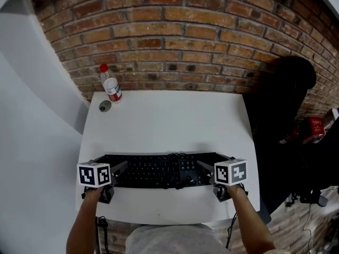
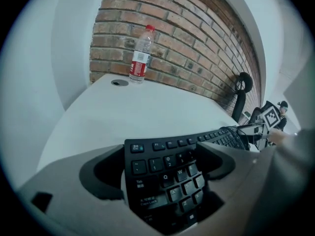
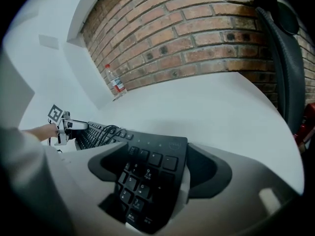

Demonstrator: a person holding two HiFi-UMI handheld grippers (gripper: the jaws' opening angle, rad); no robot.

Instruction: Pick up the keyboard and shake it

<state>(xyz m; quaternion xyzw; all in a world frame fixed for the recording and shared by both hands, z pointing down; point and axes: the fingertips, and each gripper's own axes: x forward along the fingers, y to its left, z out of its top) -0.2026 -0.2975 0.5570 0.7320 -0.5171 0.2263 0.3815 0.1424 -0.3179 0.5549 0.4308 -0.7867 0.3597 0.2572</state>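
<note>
A black keyboard [image 1: 159, 169] lies flat along the near part of the white table [image 1: 169, 120]. My left gripper [image 1: 121, 169] is at its left end and my right gripper [image 1: 204, 169] at its right end. In the left gripper view the Esc and Tab end [image 2: 162, 181] sits between the jaws of the left gripper [image 2: 165, 154], with a thin pale strip beside one jaw. In the right gripper view the number-pad end [image 3: 145, 178] sits the same way inside the right gripper [image 3: 155, 151]. Both stand open around the keyboard. A black cable [image 1: 177, 157] is bunched on its far edge.
A plastic water bottle [image 1: 110, 83] with a red cap stands at the table's far left corner, a small grey disc [image 1: 105, 106] beside it. A brick wall [image 1: 185, 30] runs behind the table. A black chair [image 1: 286, 99] and a red object [image 1: 315, 128] are to the right.
</note>
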